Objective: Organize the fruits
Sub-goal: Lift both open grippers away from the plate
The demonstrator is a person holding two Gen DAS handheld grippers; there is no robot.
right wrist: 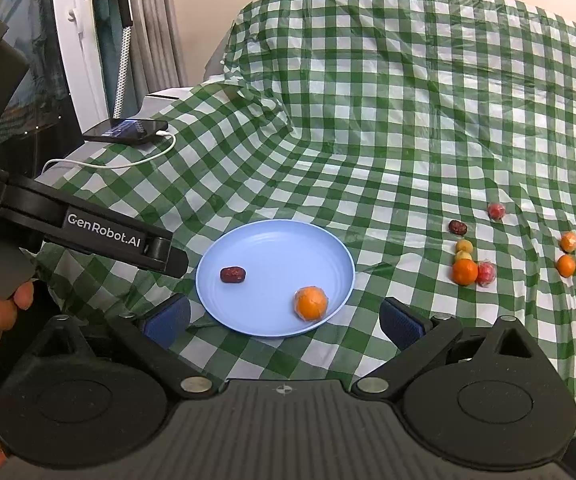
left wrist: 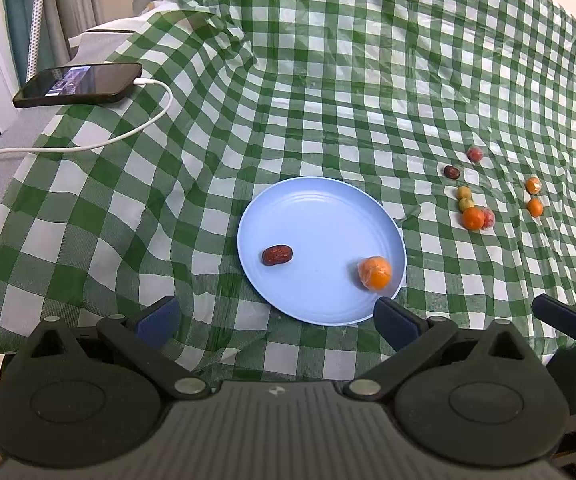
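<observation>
A light blue plate [left wrist: 320, 208] lies on the green checked cloth; it also shows in the right wrist view [right wrist: 279, 240]. On it lie a dark red date [left wrist: 277, 255] [right wrist: 232, 275] and a wrapped orange [left wrist: 375, 272] [right wrist: 311, 303]. Right of the plate several small fruits lie loose: an orange [left wrist: 472, 218] [right wrist: 465, 272], a dark date [left wrist: 451, 171] [right wrist: 457, 227], red and yellow ones. My left gripper [left wrist: 275, 324] is open and empty at the plate's near edge. My right gripper [right wrist: 283, 326] is open and empty, just near the plate.
A black phone [left wrist: 79, 85] [right wrist: 127, 131] with a white charging cable [left wrist: 87, 144] lies at the far left on a grey surface. The left gripper's arm [right wrist: 87, 232] shows at the left of the right wrist view. The cloth is wrinkled and rises behind the plate.
</observation>
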